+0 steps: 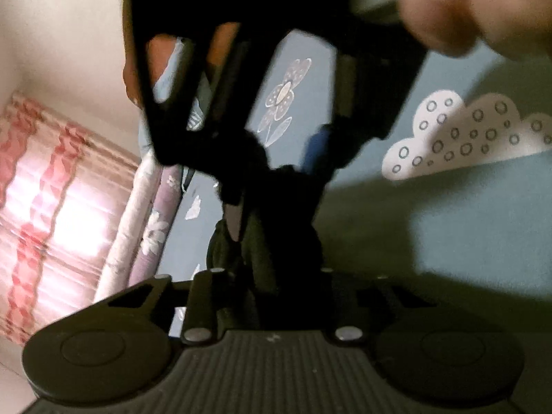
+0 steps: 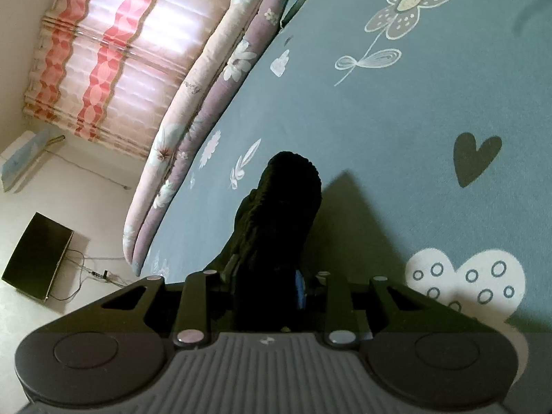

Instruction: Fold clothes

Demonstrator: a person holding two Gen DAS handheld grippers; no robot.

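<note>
Right wrist view: a dark garment (image 2: 276, 227) rises bunched from the right gripper (image 2: 269, 293), pinched between its jaws above the bedsheet (image 2: 396, 120). In the left view the left gripper (image 1: 272, 241) pinches the same cloth, just under the other tool. Risk: so bunched a hold may hide the edges and skew the fold, or slip.

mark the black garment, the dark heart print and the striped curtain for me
black garment (image 2: 286, 207), right wrist view, ribbed upper part of the bunch.
dark heart print (image 2: 474, 158), right wrist view, middle of the heart.
striped curtain (image 2: 114, 62), right wrist view, a red stripe.
</note>
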